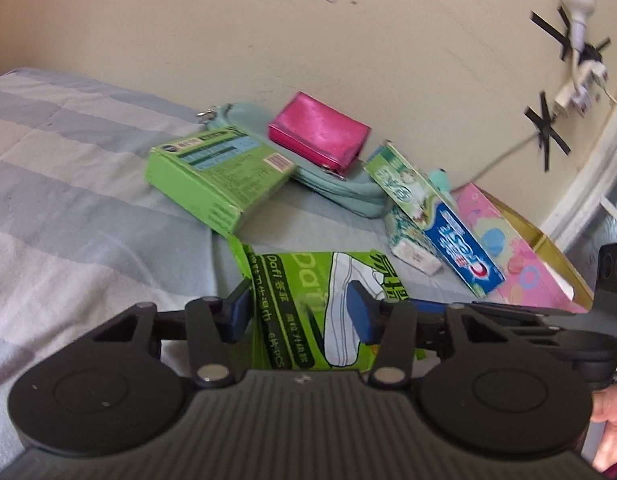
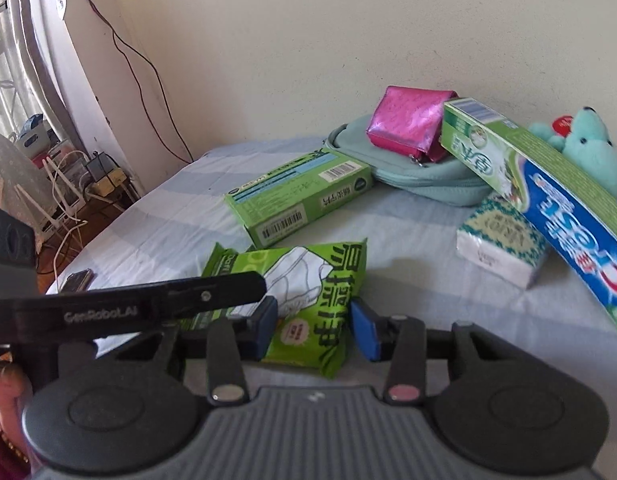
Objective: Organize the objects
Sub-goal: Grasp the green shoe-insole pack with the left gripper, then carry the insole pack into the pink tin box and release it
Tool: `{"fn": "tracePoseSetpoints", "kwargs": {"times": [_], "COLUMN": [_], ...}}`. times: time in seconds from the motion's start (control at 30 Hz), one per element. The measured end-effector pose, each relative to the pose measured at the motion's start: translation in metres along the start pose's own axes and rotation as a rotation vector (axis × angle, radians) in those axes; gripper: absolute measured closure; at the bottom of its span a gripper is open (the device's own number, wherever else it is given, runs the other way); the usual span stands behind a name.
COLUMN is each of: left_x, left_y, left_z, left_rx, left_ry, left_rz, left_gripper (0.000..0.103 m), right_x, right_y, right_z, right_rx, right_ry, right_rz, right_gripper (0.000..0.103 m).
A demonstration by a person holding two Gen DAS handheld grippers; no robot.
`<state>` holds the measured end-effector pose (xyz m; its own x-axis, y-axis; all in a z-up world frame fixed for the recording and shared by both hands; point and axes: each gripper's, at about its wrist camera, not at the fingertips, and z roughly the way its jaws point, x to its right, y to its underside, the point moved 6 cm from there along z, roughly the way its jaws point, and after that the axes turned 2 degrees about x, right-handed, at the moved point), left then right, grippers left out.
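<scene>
Both sets of tongs are working the same green wipes packet [image 1: 308,312], which is lying near the front edge of the bed [image 1: 68,208], closest to the cameras. Left tongs [image 1: 300,316] are sitting with their blue pads on either side of the packet and pressing into its soft sides, so they are clamped on it. Right tongs [image 2: 314,326] are straddling the packet's near end, one pad against it and the other looking a touch clear, so I cannot tell whether that grip is made. By my reading, this is the pickup step of the tidying, and the next move is calling for a firm hold and a coordinated lift, since the pouch is floppy and could sag or slip. Further back, a green carton [image 2: 296,196] is resting just behind the packet, a pink wallet [image 2: 408,124] is sitting on a teal pouch [image 2: 420,184], and a toothpaste box [image 2: 548,200] is leaning over a tissue pack [image 2: 500,244]. That carton is crowding any path toward the wall.
</scene>
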<state>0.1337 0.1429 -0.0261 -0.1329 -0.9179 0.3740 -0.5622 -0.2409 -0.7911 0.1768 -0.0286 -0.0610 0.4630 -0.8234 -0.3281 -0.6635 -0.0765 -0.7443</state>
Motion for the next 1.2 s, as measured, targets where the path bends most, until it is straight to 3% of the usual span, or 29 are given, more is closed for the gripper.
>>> {"fn": "tracePoseSetpoints", "kwargs": {"times": [0.23,0.47,0.77,1.1,1.2], "left_x": [0.099,0.19,0.271,0.318,0.326], "left_y": [0.04,0.088,0.124,0.139,0.141], "left_z": [0.001,0.004,0.012,0.028,0.03], "left_rx": [-0.071,-0.122,-0.163,-0.241,-0.241], "left_ry": [0.117,0.26,0.346,0.416,0.423], "left_rz": [0.283,0.382,0.441,0.428,0.433], "left_gripper": [0.05,0.05,0.05,0.05,0.051], "right_x": [0.038,0.092,0.134,0.164,0.169], "right_y": [0.051,0.103,0.144,0.17,0.177], "right_z": [-0.086,-0.173,-0.245,-0.287,-0.295], "right_rx": [0.051,0.143,0.223,0.294,0.308], "right_ry": [0.087,0.217,0.325,0.392,0.365], "right_rz": [0.048,0.155,0.256,0.296,0.295], "right_gripper": [0.063,0.063,0.061,0.054,0.057]}}
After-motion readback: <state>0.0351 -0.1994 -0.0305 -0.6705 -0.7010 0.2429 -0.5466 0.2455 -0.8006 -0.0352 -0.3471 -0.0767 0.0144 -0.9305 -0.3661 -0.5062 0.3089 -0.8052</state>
